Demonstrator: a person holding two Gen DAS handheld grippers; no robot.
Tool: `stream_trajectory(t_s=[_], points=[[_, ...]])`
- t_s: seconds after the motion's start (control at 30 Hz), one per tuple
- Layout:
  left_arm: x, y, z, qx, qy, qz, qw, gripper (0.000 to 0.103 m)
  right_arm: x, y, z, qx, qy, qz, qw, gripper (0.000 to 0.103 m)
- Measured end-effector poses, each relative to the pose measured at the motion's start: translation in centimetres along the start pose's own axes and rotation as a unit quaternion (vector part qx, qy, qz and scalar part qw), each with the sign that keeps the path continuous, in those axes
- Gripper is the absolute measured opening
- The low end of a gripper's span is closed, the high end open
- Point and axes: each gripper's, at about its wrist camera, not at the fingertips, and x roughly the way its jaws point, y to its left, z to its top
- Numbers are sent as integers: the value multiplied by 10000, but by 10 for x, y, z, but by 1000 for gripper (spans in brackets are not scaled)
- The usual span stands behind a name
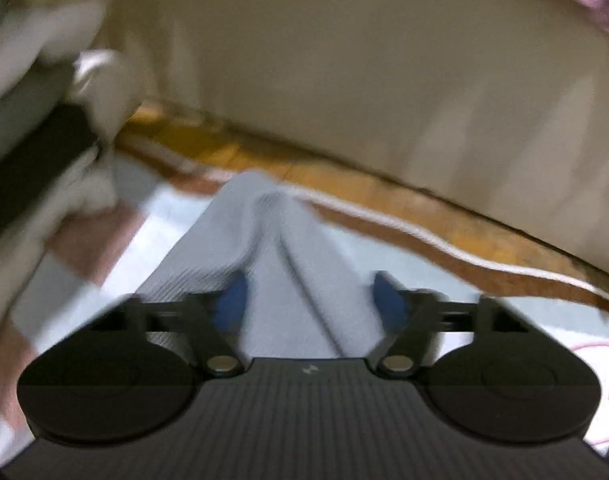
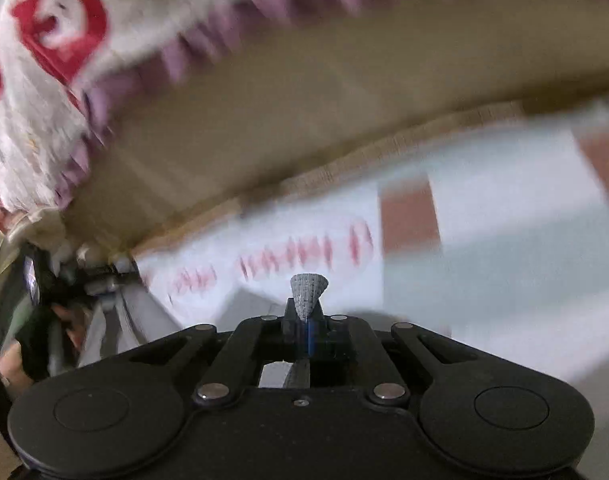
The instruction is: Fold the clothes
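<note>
Two grippers work one grey ribbed garment, soft, light and limp, lying on a checked sheet. The left gripper stands spread around a raised fold at 12 o'clock; the right gripper is pinched on a bunched edge. Such cloth probably sags, so corners or hems look best to hold.

garment: pale grey, ribbed
pads: blue
sheet: white and light blue, reddish-brown squares
frill: purple
</note>
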Motion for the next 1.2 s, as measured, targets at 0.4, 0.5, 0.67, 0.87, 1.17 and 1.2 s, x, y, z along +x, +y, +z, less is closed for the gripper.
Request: stream_trajectory(t_s=[0.4,0.5,0.67,0.87,1.17,1.2], points=[[-12,-13,-9,-302,-688,163,9970,53,32,57,101,-3369,-801,-1757,9215,11],[-40,-27,-23,86,-803,98,9967,53,20,36,89,-2603,-751,-1743,9467,41],[-110,-61,-82,1151,-903,-381,9885,53,-21,-15,56,-969,-323,-1365,9854,53],[-168,-95,-167,1270,-20,-1385,9822,46,-81,-55,-23,-736,877,-245,9931,37],[-232,-153,-251,1413,154,-1576,9772,46,-96,-17,-111,-1451,1782,442,9722,37],[-237,-153,-256,1342,170,-1547,9787,46,-93,-12,-117,-1535,1700,334,9728,38]])
